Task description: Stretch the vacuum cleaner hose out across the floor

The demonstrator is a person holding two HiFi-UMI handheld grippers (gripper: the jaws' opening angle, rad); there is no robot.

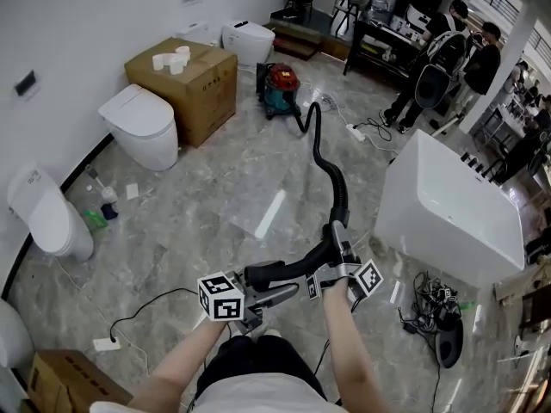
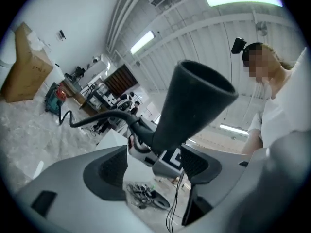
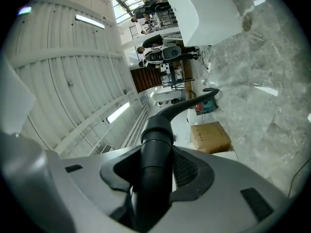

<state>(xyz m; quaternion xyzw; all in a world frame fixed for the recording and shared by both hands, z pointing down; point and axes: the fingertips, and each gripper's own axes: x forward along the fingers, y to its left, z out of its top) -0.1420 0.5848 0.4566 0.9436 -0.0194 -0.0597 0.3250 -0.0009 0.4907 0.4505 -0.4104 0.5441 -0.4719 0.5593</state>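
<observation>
A red and teal vacuum cleaner [image 1: 280, 89] stands on the marble floor at the back. Its black hose [image 1: 324, 155] snakes forward to me. My right gripper [image 1: 337, 241] is shut on the hose's stiff end tube [image 3: 156, 149], with a pad pressed to each side. The flared black nozzle [image 2: 194, 103] at the hose's tip reaches left over my left gripper [image 1: 280, 296]. In the left gripper view the nozzle crosses between the wide jaws [image 2: 151, 166], which stand open with a gap on the left side.
A white bathtub [image 1: 448, 205] stands to the right, with a tangle of cables [image 1: 435, 312] in front of it. Toilets [image 1: 142, 123] and a cardboard box [image 1: 185, 80] line the left wall. A power strip [image 1: 108, 344] lies at my left. Two people [image 1: 448, 54] stand at the back right.
</observation>
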